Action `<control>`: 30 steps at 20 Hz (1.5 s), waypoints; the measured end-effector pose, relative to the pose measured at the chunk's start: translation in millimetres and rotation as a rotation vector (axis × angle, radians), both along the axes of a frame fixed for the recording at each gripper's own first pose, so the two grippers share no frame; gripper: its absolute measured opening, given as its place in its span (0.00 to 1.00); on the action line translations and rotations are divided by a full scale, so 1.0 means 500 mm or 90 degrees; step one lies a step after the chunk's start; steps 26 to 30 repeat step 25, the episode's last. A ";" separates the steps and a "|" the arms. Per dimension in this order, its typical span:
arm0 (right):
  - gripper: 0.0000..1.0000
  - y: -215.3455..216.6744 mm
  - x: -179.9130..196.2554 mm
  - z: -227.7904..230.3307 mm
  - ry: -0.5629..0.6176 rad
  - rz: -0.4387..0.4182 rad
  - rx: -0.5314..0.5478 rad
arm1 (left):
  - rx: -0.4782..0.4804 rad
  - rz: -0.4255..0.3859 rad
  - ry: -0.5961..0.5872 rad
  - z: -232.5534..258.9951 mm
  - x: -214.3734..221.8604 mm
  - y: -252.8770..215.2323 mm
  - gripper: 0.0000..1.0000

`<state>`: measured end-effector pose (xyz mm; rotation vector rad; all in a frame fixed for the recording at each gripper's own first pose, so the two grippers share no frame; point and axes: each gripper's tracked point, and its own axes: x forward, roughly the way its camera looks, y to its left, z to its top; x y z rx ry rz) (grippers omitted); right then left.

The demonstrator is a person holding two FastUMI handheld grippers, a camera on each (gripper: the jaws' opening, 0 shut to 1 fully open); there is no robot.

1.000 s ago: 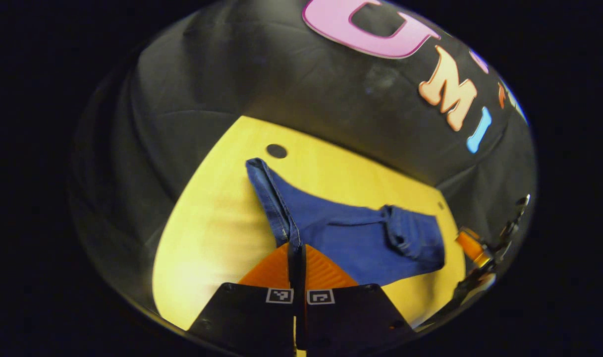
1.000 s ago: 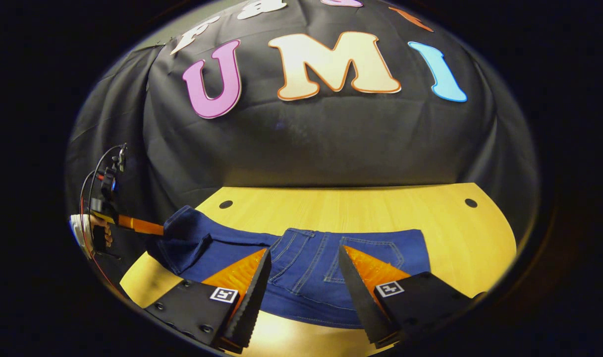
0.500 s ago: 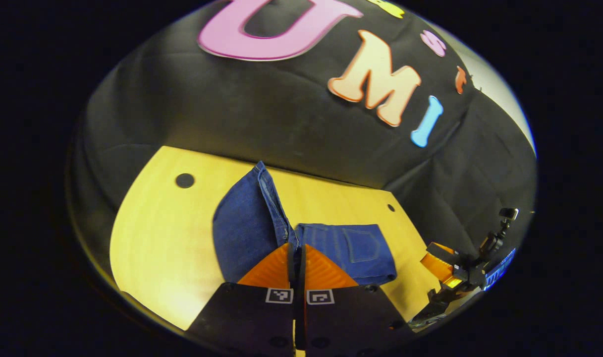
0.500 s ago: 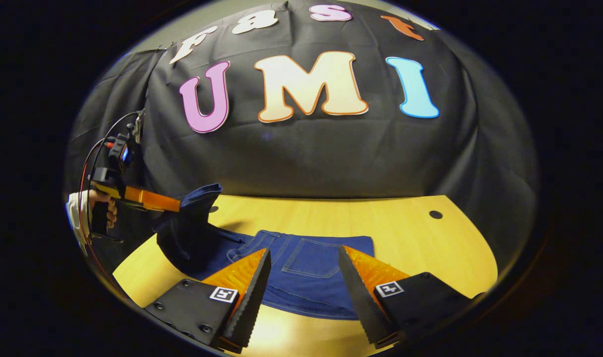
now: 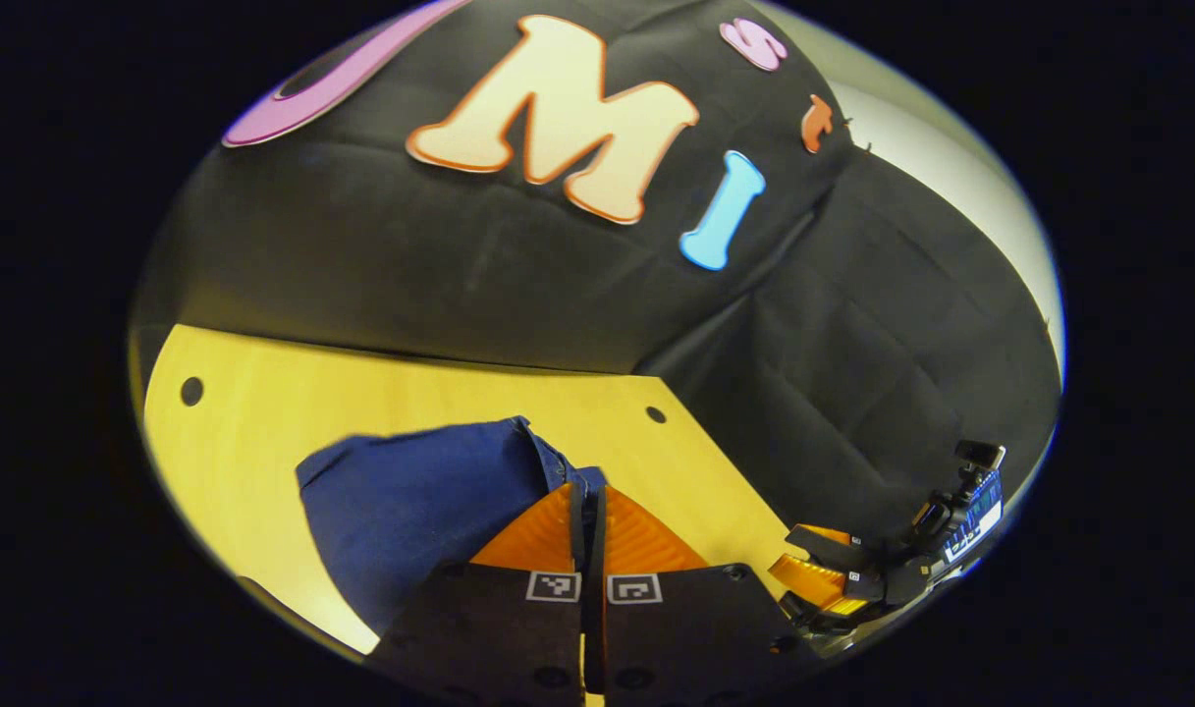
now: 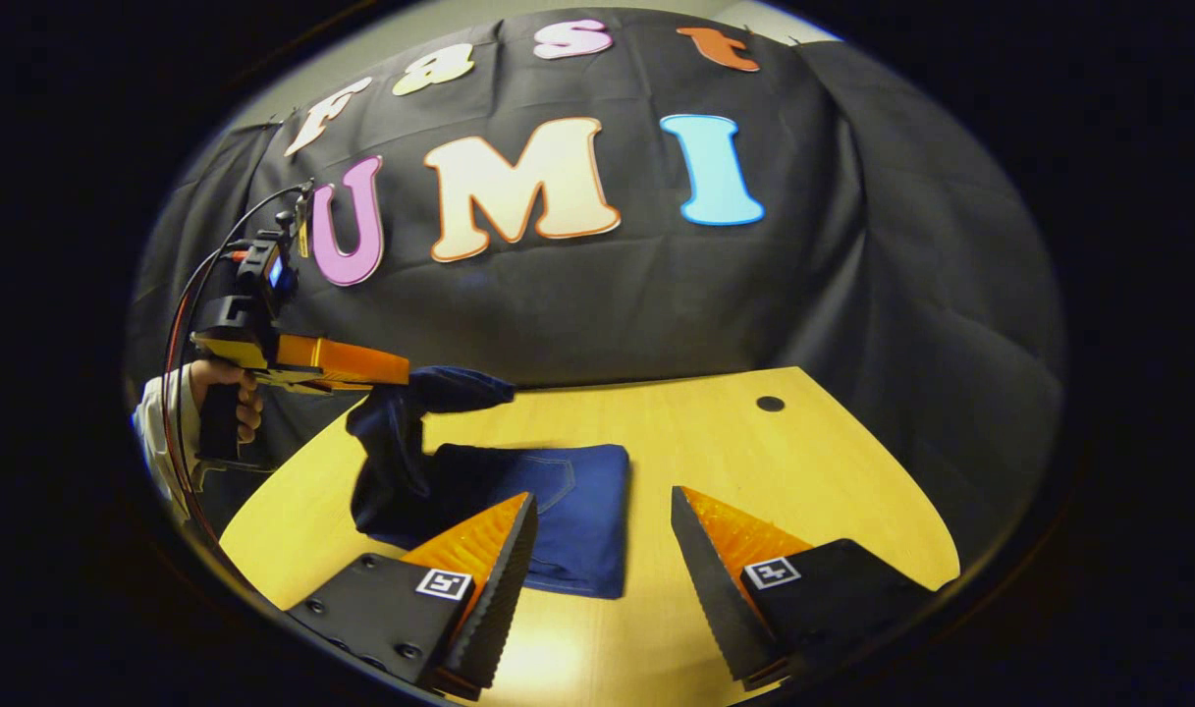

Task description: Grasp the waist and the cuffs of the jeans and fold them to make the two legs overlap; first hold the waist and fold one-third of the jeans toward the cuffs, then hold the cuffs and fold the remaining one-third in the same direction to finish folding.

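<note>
Jeans, soft folded denim: left tool pinches the cuff aloft, right tool gapes.

Bare table right of jeans; booth wall closes far edge

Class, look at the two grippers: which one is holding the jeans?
The left gripper: its fingers are shut on the jeans, lifting one end. The right gripper is open, holding nothing.

Jeans: dark denim cloth, matt, stitched seams. Counter: pale wood, smooth, slight sheen. Right gripper fingers: ridged inner faces.
</note>
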<state>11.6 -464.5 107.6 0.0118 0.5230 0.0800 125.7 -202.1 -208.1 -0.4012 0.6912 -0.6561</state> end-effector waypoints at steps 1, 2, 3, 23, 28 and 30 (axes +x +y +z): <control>0.85 -0.019 -0.007 0.004 -0.001 -0.006 0.000 | 0.017 -0.012 0.003 -0.027 0.001 -0.031 0.00; 0.85 -0.035 -0.015 0.005 -0.002 -0.012 -0.003 | 0.042 -0.017 0.005 -0.054 -0.001 -0.052 0.00; 0.85 -0.053 -0.023 0.006 -0.002 -0.016 -0.006 | 0.071 -0.020 0.009 -0.081 -0.007 -0.073 0.00; 0.98 0.174 0.021 0.336 -0.289 0.102 0.100 | 0.265 0.337 -0.358 0.231 -0.206 0.179 0.94; 0.94 0.215 0.000 0.353 -0.300 0.113 0.104 | 0.274 0.334 -0.384 0.263 -0.221 0.196 0.95; 0.94 0.215 0.000 0.353 -0.300 0.113 0.104 | 0.274 0.334 -0.384 0.263 -0.221 0.196 0.95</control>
